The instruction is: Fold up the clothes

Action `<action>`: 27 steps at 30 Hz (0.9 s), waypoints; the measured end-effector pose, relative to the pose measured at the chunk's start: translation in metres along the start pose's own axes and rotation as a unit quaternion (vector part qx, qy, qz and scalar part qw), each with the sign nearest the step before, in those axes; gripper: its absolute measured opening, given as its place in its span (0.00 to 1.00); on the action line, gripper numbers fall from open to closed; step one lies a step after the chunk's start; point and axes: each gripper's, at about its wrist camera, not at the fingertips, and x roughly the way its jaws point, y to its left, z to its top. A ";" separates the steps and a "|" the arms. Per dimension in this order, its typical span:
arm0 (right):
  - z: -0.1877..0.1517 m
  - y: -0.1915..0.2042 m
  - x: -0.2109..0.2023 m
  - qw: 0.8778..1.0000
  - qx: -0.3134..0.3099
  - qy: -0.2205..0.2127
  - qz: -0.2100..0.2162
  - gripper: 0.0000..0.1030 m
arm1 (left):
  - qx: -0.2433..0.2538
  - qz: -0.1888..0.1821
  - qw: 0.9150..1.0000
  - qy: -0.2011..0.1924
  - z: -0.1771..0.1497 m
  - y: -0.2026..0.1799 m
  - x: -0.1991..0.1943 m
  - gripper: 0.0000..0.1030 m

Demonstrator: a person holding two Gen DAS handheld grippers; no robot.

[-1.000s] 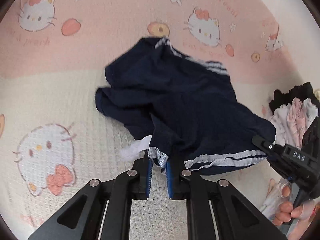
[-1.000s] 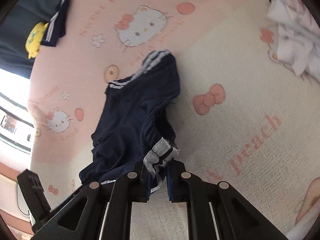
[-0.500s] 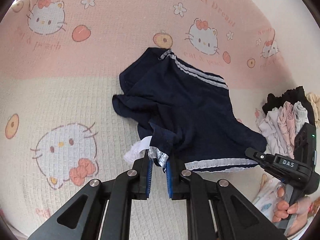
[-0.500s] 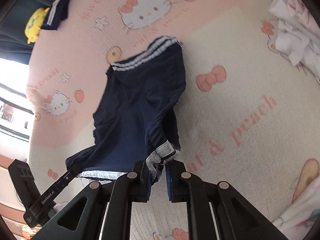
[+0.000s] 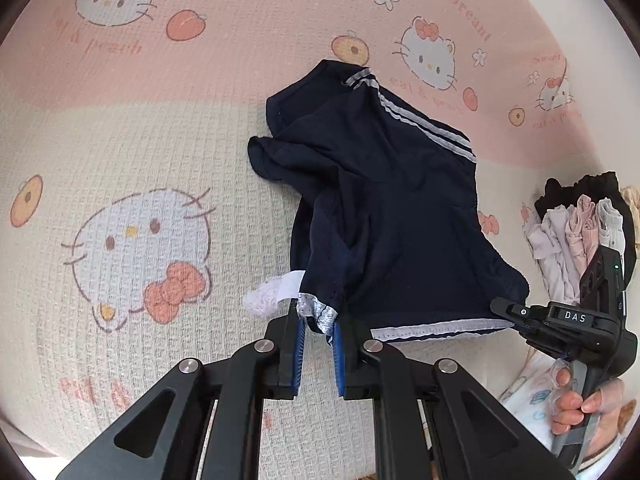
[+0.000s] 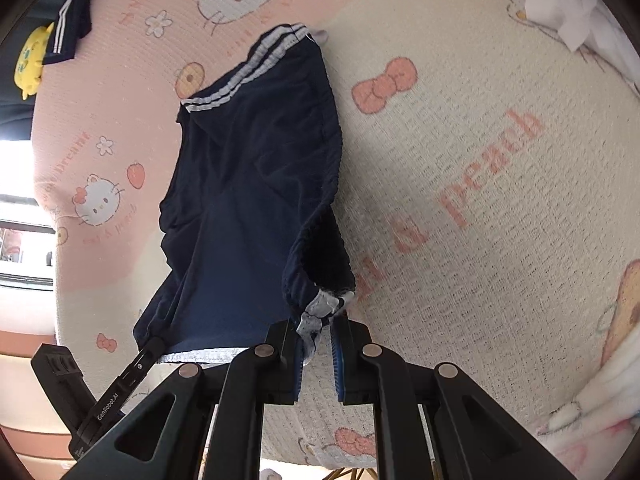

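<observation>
Bed blanket (image 5: 140, 152) with navy shorts (image 5: 384, 208) spread out ahead

Left gripper (image 5: 318, 320) and right gripper (image 6: 318, 326) each pinch a waistband corner; bare blanket left, clothes pile (image 5: 576, 232) right.

Pretty much the whole background is a bed covered with a waffle-weave blanket (image 5: 168, 132), pink along the far side and cream nearer the camera, printed all over with white cartoon cats, red bows, peaches and pinkish lettering. Off the blanket's left edge in the right wrist view there's a window (image 6: 20, 236) blown out with daylight, with a dark curtain (image 6: 12, 80) hanging just above it.
</observation>
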 end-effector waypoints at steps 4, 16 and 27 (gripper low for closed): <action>-0.005 -0.008 -0.002 1.000 0.014 0.007 0.000 0.10 | 0.001 0.000 1.000 0.009 -0.006 0.002 0.002 0.10; -0.004 -0.017 -0.008 0.999 0.038 -0.010 0.014 0.10 | -0.016 -0.021 0.998 0.049 -0.025 0.008 0.014 0.11; -0.008 -0.024 -0.014 0.998 0.057 -0.019 0.018 0.30 | -0.076 -0.045 0.994 0.065 -0.025 0.026 0.014 0.33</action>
